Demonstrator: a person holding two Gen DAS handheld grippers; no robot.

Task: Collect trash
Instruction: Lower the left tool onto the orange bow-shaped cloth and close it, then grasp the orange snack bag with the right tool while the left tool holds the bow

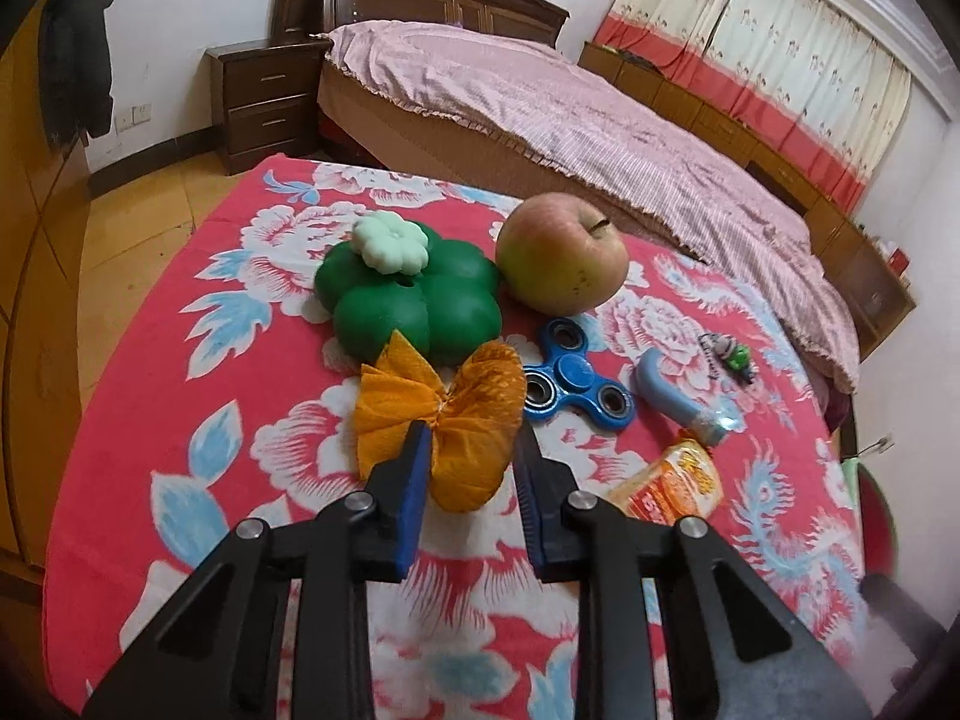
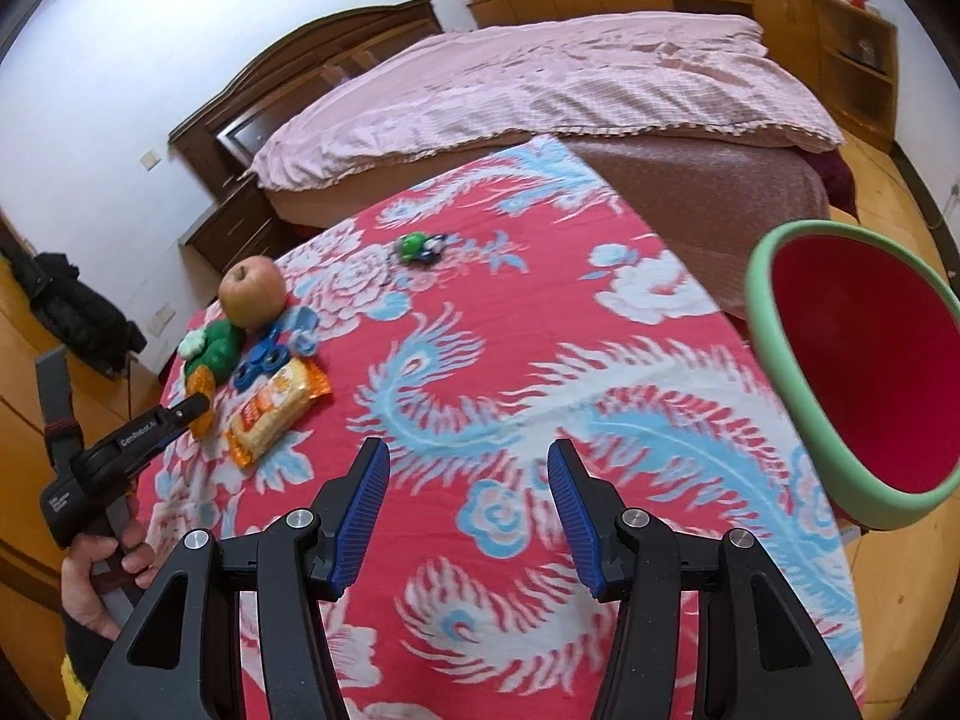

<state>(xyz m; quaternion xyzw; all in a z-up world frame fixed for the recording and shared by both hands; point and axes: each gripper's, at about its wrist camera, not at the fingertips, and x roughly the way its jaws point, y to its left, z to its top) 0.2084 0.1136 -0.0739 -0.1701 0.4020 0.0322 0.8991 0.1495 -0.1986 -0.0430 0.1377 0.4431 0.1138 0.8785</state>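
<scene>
1. While the left gripper (image 1: 471, 438) points down at the near end of the clutter, its jaws are set narrow around the right half of an orange crinkled bow-shaped paper scrap (image 1: 384, 414). That half fills the gap, and both blue pads look pressed against it.
2. That scrap lies on the red floral-print tablecloth (image 1: 240, 360), lower middle of the left wrist view. It is touching the front of a dark green clover-shaped plastic toy (image 1: 414, 300).
3. Right behind the toy sits a red-and-yellow apple (image 1: 561, 252). A blue three-armed fidget spinner (image 1: 570, 378) is just right of the scrap.
4. Further right there's an orange-and-clear plastic snack packet (image 1: 672, 480), lying flat near the lower right.
5. Over in the right wrist view, the right gripper (image 2: 468, 450) hangs over bare cloth in the lower middle. Its jaws are about half open with nothing between them.
6. At the right edge of that view is a red plastic bin with a pale green rim (image 2: 762, 312), well apart from the pile at the left.
7. Lower left of the same view shows the person's left hand (image 2: 96, 576) wrapped around the other gripper's handle.
</scene>
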